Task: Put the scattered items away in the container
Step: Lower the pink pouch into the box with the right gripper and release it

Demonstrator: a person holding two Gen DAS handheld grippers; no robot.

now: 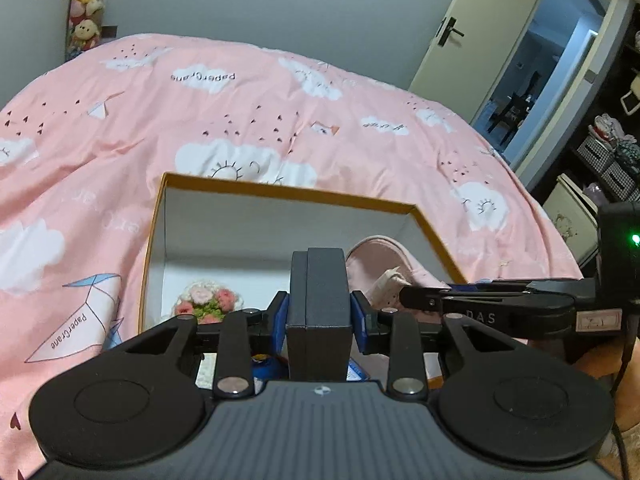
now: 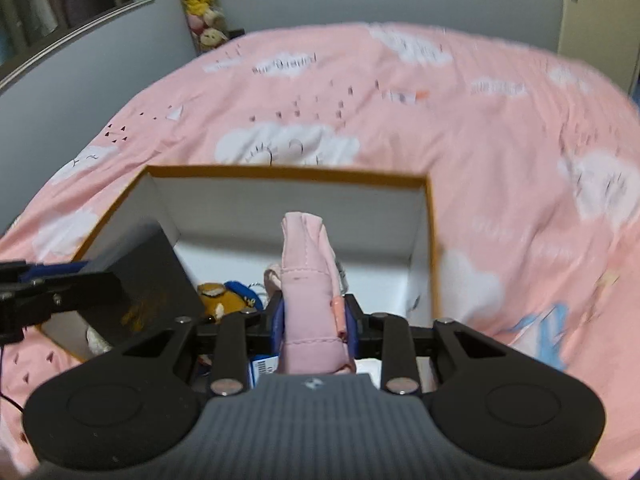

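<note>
An open box with orange rim and white walls (image 1: 280, 192) (image 2: 280, 172) lies on the pink bed. My left gripper (image 1: 319, 316) is shut on a dark grey flat case (image 1: 320, 292), held over the box; the case also shows in the right wrist view (image 2: 148, 280). My right gripper (image 2: 314, 320) is shut on a pink fabric pouch (image 2: 306, 280), held over the box's right side; the pouch also shows in the left wrist view (image 1: 380, 264). Inside the box lie a crocheted flower bunch (image 1: 208, 300), a brown bear toy (image 2: 214, 296) and a blue item (image 2: 244, 294).
A pink quilt with cloud prints (image 1: 240, 112) covers the bed around the box. Plush toys (image 1: 86, 8) hang at the far wall. An open door (image 1: 520, 60) and shelves with baskets (image 1: 608, 148) are to the right.
</note>
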